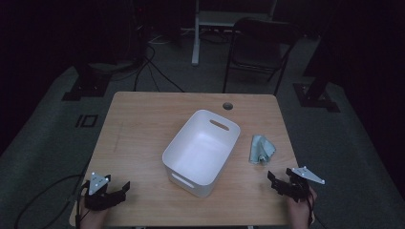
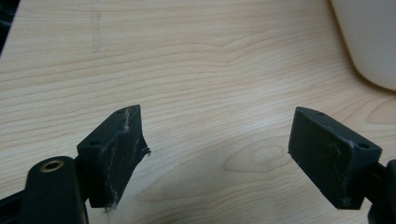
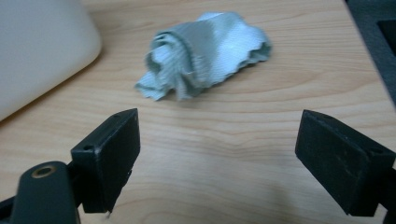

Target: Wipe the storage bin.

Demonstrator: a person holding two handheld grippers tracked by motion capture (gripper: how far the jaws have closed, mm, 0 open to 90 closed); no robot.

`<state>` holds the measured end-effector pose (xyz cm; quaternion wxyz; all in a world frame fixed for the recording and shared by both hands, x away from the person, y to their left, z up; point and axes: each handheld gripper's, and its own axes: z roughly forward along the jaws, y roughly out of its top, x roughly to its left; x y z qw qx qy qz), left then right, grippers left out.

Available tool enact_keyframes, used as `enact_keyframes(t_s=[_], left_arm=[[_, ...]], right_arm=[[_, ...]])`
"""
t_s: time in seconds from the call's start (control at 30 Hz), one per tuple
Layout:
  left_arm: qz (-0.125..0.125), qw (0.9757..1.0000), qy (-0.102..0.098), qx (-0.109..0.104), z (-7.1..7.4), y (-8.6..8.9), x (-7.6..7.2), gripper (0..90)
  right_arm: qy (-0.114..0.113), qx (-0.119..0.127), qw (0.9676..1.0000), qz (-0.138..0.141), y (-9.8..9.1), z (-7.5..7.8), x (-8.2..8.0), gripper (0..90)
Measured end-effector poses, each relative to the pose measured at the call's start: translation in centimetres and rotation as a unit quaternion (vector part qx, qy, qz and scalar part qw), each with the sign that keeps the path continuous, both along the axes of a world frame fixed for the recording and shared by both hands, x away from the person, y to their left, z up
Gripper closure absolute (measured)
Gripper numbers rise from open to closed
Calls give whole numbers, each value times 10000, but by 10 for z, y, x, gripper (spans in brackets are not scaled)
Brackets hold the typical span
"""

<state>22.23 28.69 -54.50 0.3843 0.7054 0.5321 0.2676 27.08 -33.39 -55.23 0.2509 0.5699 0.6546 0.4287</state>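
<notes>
High view: wooden table (image 1: 143, 124), dark room

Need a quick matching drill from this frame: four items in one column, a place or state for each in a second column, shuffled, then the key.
Items
1. bin
2. cloth
3. left tool
4. cable hole

Places or states
A. crumpled on the table, right of the bin
B. near the table's far edge
C. white, empty, mid-table
D. open, over the near left corner, nothing between its jaws

Pairs: 1-C, 2-A, 3-D, 4-B
</notes>
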Motion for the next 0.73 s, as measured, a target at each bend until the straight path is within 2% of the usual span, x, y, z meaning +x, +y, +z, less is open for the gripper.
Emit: enact_keyframes(t_s=[0.1,0.17,0.3,0.5,0.73], left_arm=[[133,9998,-105,-53,-1,2,0,181],[191,9996,-176,-62,-1,4,0,181],[318,9994,-134,-25,-4,4,2,181],[243,9996,-116,57,-4,0,3,181],[228,9997,-70,29,-6,-1,4,181]], right_arm=[[-46,93,9999,-136,-5,-2,1,135],[-47,23,9997,-246,-6,-4,2,136],[-69,-163,9995,-279,-4,-6,6,136],[-86,-230,9993,-298,-4,-6,8,136],[-38,-318,9992,-242,-1,-7,8,136]])
